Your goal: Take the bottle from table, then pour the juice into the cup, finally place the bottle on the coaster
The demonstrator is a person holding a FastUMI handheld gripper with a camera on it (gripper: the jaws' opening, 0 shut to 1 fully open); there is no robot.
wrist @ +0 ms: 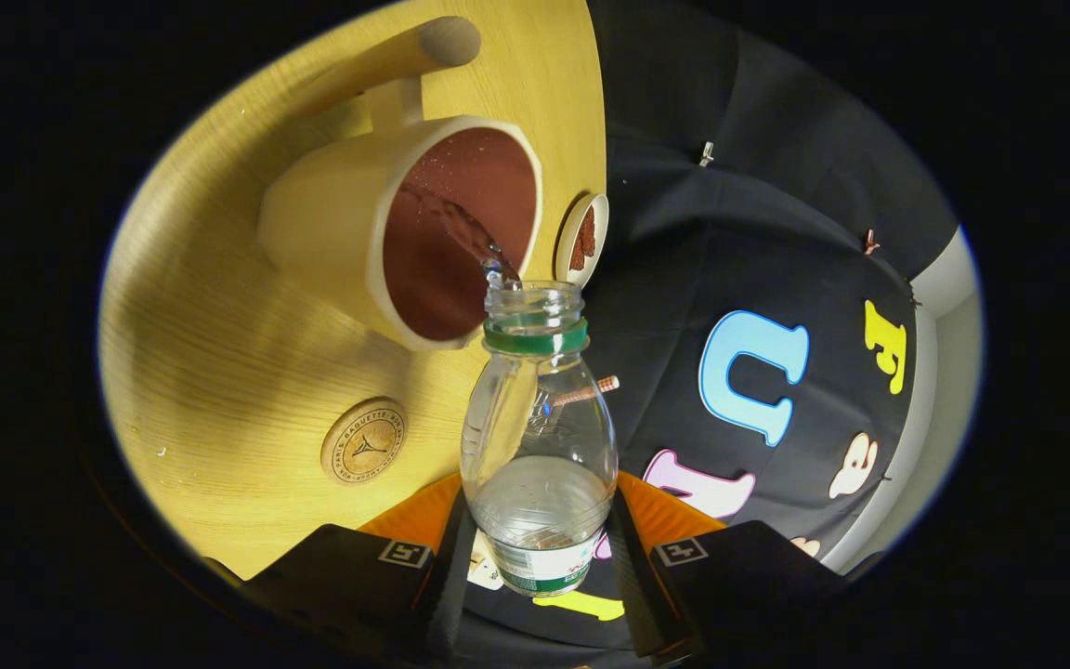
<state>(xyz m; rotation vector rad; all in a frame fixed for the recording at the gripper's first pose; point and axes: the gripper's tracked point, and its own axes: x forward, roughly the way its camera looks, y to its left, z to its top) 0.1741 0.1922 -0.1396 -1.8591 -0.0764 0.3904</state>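
**Claw clamped on bottle, pour under way**

Claw [540, 548] at bottom centre of the frame, both fingers pressed against the lower body of the clear bottle [538, 437], one on each side. Bottle uncapped, rolled well over with the whole view, mouth aimed up-frame at the cup [405, 232]. Some clear liquid pooled low in the bottle, near the fingers. Thin stream leaving the mouth at mid-frame and landing inside the cup's dark red interior.

Step in hand, by the look of it: the pour, second of three. Grasp done; placing not yet begun.

Left of the bottle, on the yellow wooden worktop [219, 353], a round wooden coaster [364, 440] with a stamped mark, bare, well apart from the cup. Further up-frame, the cream cup with its handle. Just right of the cup's rim, at the worktop's edge, a small round dish [581, 239] holding something brown.

Next move likely calls for righting the bottle to stop the stream, then swinging toward the coaster and setting the base down flat and centred before letting go. Risk: drips off the lip while righting.
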